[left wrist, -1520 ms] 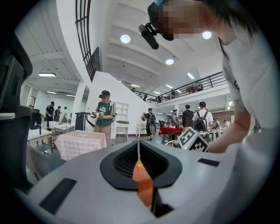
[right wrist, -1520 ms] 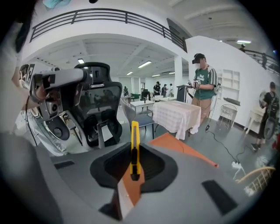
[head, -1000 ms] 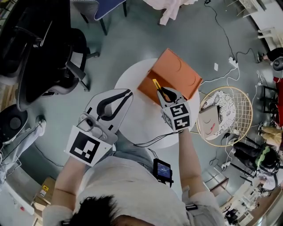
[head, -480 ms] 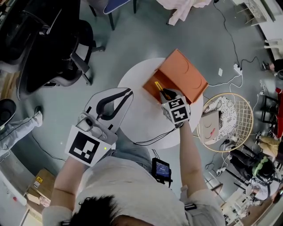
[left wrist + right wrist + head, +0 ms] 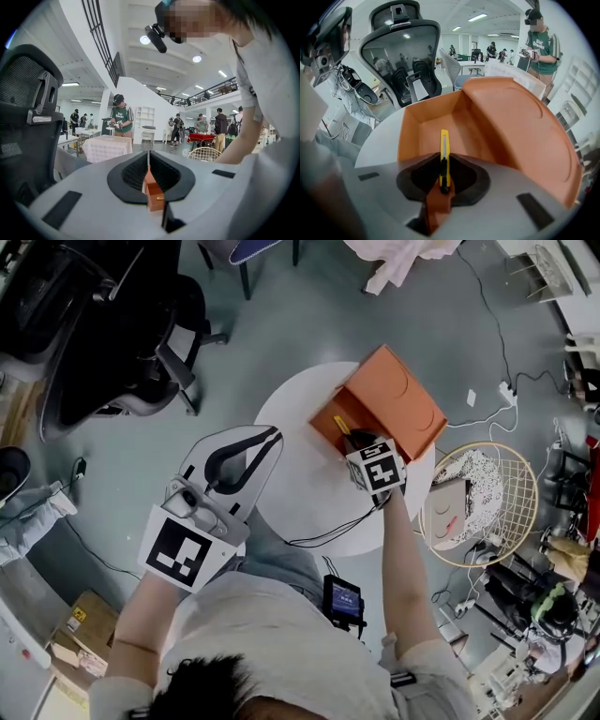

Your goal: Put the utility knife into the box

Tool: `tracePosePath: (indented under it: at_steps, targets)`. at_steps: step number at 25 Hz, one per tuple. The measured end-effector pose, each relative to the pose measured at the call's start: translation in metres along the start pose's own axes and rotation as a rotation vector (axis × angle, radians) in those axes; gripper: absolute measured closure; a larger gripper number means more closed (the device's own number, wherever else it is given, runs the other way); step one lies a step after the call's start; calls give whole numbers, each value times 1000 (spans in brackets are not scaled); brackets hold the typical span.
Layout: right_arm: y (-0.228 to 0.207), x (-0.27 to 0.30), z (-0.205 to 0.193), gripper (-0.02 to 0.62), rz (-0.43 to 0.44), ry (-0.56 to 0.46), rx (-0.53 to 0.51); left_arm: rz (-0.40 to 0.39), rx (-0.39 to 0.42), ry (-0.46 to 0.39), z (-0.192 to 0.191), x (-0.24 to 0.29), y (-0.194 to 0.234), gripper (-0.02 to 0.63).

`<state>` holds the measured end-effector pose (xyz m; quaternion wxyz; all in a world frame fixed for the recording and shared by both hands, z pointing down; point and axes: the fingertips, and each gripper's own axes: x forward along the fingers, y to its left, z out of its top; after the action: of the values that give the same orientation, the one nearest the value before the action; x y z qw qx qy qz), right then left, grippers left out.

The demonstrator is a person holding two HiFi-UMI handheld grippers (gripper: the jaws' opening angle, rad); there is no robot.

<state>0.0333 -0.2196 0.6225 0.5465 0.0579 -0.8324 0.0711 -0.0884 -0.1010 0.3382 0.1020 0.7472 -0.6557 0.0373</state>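
The right claw is shut tight on the knife. It pinches the back end, so most of the knife sticks out in front of the claw. The knife points straight ahead, the same way the claw points. Its front end is over the open box.

In the right gripper view, the knife runs from the claw toward the back wall of the box. The box is right in front of the claw, with its open side facing it. So I think the knife only needs to go down a bit and be let go. I cannot tell if the tip touches the bottom of the box yet.

The knife is long and thin. It is yellow, with a dark strip down the middle and a dark part near the claw.

The left claw is shut too, with nothing in it. It hangs over the left edge of the round white table, well apart from the box. The right claw is the near one.
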Motion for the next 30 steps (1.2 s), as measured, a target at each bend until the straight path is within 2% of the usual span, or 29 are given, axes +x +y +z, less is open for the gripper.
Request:
tracePosePath:
  at_steps: [7, 16, 18, 19, 24, 27, 30]
  targets:
    - [1, 2, 1, 525, 30, -4, 26, 0, 1, -12, 1, 3, -1, 595]
    - [4, -16, 10, 522, 0, -77, 53, -31, 6, -5, 0, -1, -8, 595]
    - [4, -25, 13, 540, -29, -107, 64, -48, 9, -7, 0, -2, -10, 595]
    - [3, -30, 16, 583, -49, -125, 67, -58, 10, -10, 1, -2, -11, 595]
    - [17, -63, 33, 588, -80, -265, 122, -133, 31, -24, 7, -4, -19, 595]
    - [27, -91, 48, 589, -88, -409, 233, -190, 33, -39, 11, -2, -24, 595]
    - [38, -125, 61, 589, -132, -545, 334, -273, 26, -57, 17, -2, -30, 595]
